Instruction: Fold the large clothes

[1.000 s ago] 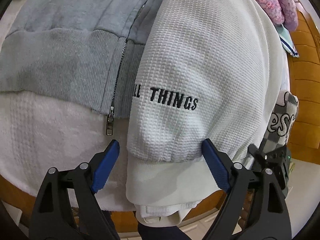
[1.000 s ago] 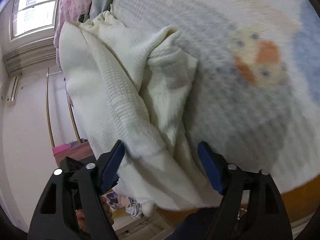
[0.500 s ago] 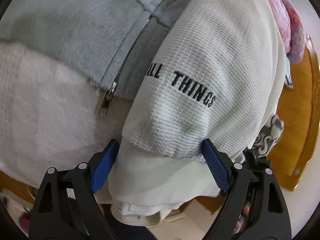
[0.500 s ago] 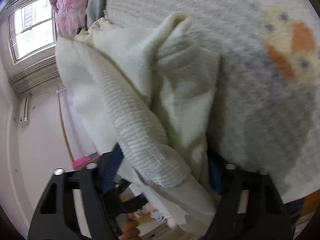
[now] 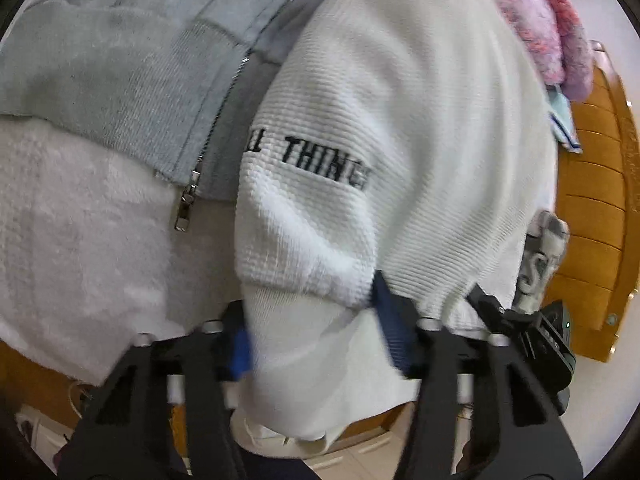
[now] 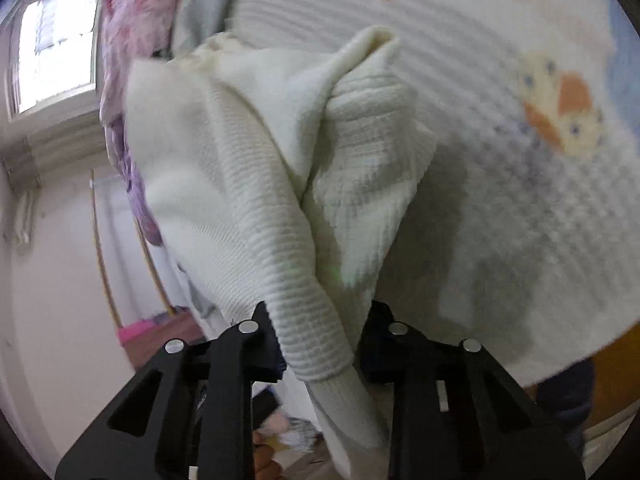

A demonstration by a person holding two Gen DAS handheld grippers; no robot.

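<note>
**Hem and cuff pinched: raise both ends together**

While both grips are fresh, lift evenly. Left gripper (image 5: 310, 330) jaws have just been closing and now pinch the ribbed hem of the white waffle sweater (image 5: 400, 120), which lies on the bed over a grey zip hoodie (image 5: 120, 80). Right gripper (image 6: 320, 344) jaws, likewise just closing, clamp the sweater's ribbed cuff (image 6: 312, 336). Judgement: keep tension level, or the hoodie drags along.

My left gripper (image 5: 316, 328) jaws just closing, pinching white waffle sweater (image 5: 400, 128) hem; grey zip hoodie (image 5: 120, 80) beside.
</note>
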